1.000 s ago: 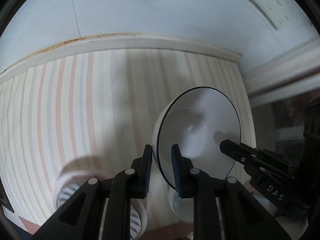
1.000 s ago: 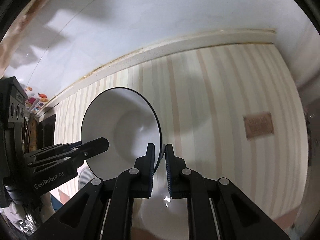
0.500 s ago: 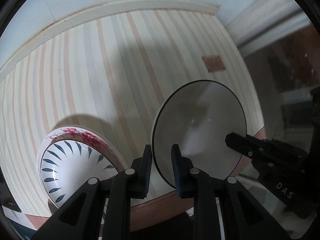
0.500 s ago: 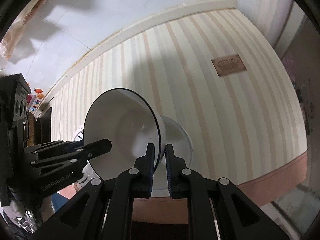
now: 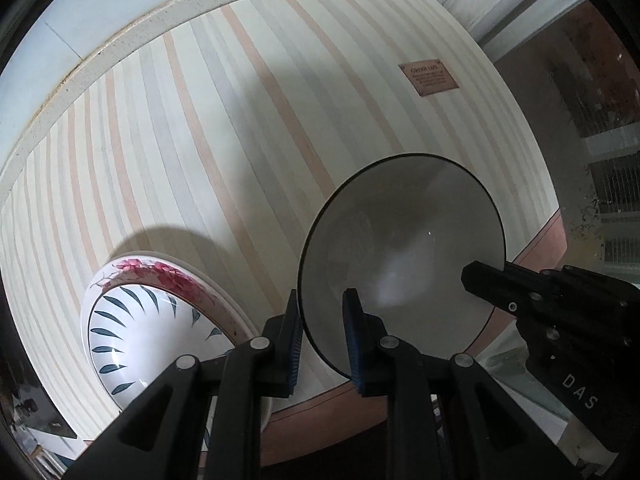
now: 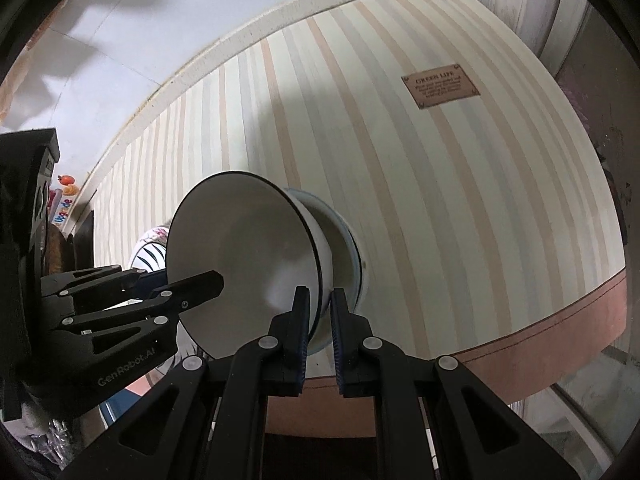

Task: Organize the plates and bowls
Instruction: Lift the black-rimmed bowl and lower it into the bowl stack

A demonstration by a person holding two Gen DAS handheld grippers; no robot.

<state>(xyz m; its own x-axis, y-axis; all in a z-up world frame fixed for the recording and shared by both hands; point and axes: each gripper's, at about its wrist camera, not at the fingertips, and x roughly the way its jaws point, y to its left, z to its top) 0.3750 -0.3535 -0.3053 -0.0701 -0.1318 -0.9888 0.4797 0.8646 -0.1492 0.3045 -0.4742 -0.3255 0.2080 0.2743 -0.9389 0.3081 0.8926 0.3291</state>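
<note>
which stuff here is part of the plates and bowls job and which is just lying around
Part of the job:
- white bowl with dark rim, both tongs shut on its rim
- second white bowl beneath it
- floral bowl
- left tongs, right tongs

Just lying about:
- striped tablecloth
- brown label
- colourful bits by the wall

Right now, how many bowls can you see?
3. A black-rimmed white bowl held by both tongs, a blue-rimmed bowl directly beneath it on the striped cloth, and a floral bowl beside them. Others may be hidden.
</note>
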